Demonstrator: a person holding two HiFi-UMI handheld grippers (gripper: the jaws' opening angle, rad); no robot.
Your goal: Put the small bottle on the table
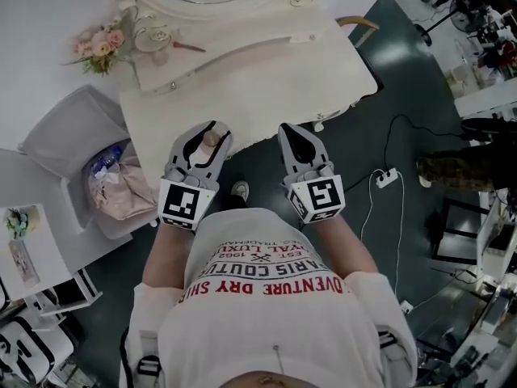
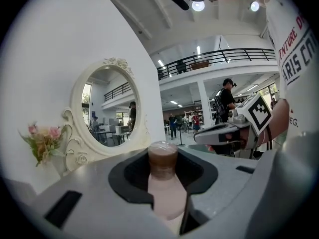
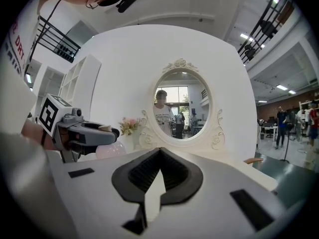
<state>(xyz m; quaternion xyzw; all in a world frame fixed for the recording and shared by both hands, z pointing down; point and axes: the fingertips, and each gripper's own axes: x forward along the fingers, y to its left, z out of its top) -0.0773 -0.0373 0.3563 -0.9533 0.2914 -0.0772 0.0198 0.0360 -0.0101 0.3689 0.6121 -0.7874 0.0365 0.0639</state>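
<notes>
The small bottle (image 1: 212, 138), pale pink with a brown cap, stands upright between the jaws of my left gripper (image 1: 207, 132), which is shut on it. In the left gripper view the bottle (image 2: 163, 183) fills the gap between the black pads. It hangs just off the front edge of the white dressing table (image 1: 266, 71). My right gripper (image 1: 297, 132) is held beside it on the right, shut with nothing in it. In the right gripper view its jaws meet at the tip (image 3: 159, 152), and the left gripper (image 3: 82, 133) shows at the left.
An oval mirror (image 3: 182, 103) and a pink flower bunch (image 1: 98, 47) stand at the back of the table. A grey bin (image 1: 77, 148) with a bag is at the left. A power strip (image 1: 386, 178) and cables lie on the dark floor at the right.
</notes>
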